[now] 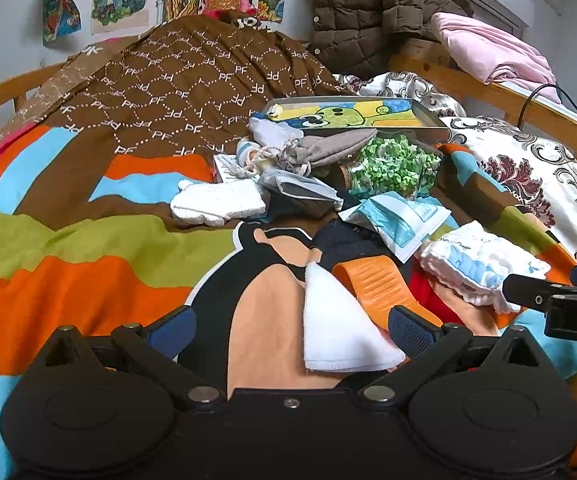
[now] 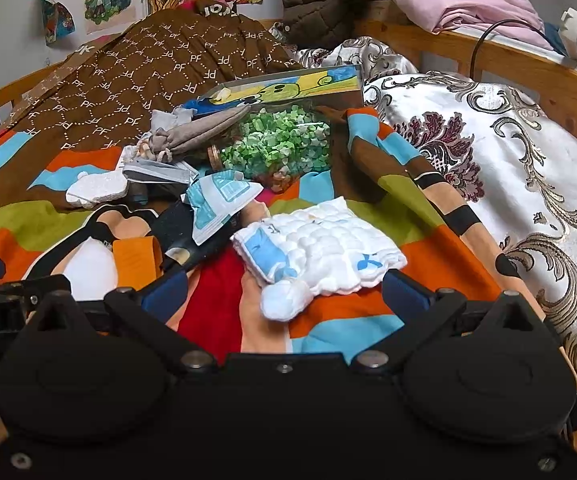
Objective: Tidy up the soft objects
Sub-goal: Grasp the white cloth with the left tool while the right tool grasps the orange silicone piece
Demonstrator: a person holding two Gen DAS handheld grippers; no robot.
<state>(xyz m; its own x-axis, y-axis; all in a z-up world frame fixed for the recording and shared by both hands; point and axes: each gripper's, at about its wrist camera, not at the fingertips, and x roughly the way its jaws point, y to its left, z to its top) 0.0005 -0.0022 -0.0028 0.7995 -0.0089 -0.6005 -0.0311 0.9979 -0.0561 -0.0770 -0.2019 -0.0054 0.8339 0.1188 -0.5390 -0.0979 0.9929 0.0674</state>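
A small white cloth (image 1: 338, 326) lies on the colourful bedspread between the open fingers of my left gripper (image 1: 292, 326); it also shows in the right wrist view (image 2: 90, 266). An orange strap-like piece (image 1: 376, 280) lies beside it. A quilted white and blue cloth (image 2: 320, 254) lies just ahead of my open right gripper (image 2: 284, 294), its near corner between the fingers; it also shows in the left wrist view (image 1: 476, 264). Further back lie a grey drawstring pouch (image 1: 320, 148), a white foam piece (image 1: 218, 202) and a blue and white packet (image 1: 398, 218).
A jar of green paper stars (image 2: 280, 148) and a clear box with a drawing (image 2: 288, 88) lie behind the pile. A brown patterned quilt (image 1: 176, 92) fills the back left. A floral white blanket (image 2: 508, 168) and the wooden bed rail (image 2: 528, 68) run along the right.
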